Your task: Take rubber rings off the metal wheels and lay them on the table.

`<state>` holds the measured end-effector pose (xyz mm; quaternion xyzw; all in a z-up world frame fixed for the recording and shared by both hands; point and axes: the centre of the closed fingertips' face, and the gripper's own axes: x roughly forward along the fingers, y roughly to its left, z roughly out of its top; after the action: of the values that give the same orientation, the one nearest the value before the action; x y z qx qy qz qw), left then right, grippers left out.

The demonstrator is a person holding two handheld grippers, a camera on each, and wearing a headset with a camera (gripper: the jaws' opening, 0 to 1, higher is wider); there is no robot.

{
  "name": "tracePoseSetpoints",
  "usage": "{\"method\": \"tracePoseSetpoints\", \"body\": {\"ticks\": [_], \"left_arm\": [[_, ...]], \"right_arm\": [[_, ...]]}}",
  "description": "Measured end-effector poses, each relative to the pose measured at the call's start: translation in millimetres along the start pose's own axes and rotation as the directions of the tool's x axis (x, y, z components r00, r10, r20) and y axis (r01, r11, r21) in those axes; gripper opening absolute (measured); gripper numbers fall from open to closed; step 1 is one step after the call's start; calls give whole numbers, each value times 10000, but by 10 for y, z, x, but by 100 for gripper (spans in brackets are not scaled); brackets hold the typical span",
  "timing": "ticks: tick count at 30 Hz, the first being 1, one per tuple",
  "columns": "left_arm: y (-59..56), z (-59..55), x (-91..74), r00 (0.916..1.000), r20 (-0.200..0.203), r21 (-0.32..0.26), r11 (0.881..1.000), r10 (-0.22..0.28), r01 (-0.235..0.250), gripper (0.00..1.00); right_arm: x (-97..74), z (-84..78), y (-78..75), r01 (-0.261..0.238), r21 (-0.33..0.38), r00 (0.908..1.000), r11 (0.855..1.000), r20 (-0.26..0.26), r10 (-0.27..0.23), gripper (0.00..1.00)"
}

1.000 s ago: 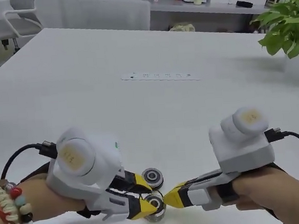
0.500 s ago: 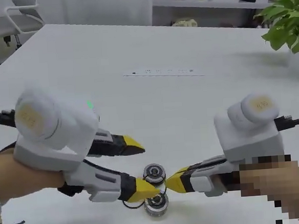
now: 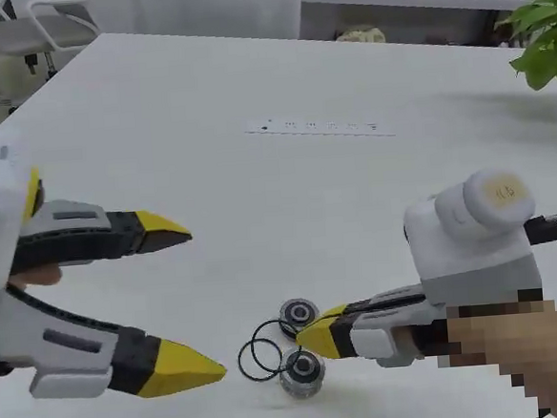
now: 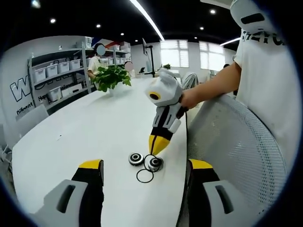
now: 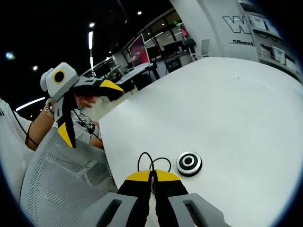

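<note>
Two small metal wheels [image 3: 298,315] [image 3: 302,370] sit side by side near the table's front edge. Two thin black rubber rings [image 3: 257,342] lie overlapping on the table just left of them, and appear as rings [image 4: 145,181] in the left gripper view. My right gripper [image 3: 306,334] is shut, its yellow tips touching down between the wheels with nothing seen in them. In its own view one wheel [image 5: 189,163] shows to the right of its jaws; the other is hidden. My left gripper [image 3: 185,304] hangs wide open above and left of the rings, holding nothing.
A white power strip [image 3: 319,128] lies flat mid-table. A green plant [image 3: 549,42] stands at the far right edge. A grey mesh chair [image 4: 236,142] sits just beyond the table's front edge. Shelves and chairs stand behind the table's far side.
My left gripper has lifted away from the wheels toward the left and opened wide. Black rings now lie loose on the table. The right gripper has kept its tips at the wheels.
</note>
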<state>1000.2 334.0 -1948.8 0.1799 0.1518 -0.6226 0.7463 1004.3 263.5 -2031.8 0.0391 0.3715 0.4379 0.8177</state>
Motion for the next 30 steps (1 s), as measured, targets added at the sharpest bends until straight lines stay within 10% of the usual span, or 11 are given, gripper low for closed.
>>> {"method": "tracePoseSetpoints", "body": {"ticks": [12, 30], "left_arm": [[-122, -361, -161, 9922, 483, -1927, 9758, 1147, -1034, 75], [-227, -567, -53, 9950, -220, -2004, 9746, 977, -1001, 76]], "right_arm": [[90, 56, 100, -118, -253, 9998, 9996, 170, 122, 0], [475, 38, 64, 29, -1163, 9937, 9932, -1111, -160, 0]]}}
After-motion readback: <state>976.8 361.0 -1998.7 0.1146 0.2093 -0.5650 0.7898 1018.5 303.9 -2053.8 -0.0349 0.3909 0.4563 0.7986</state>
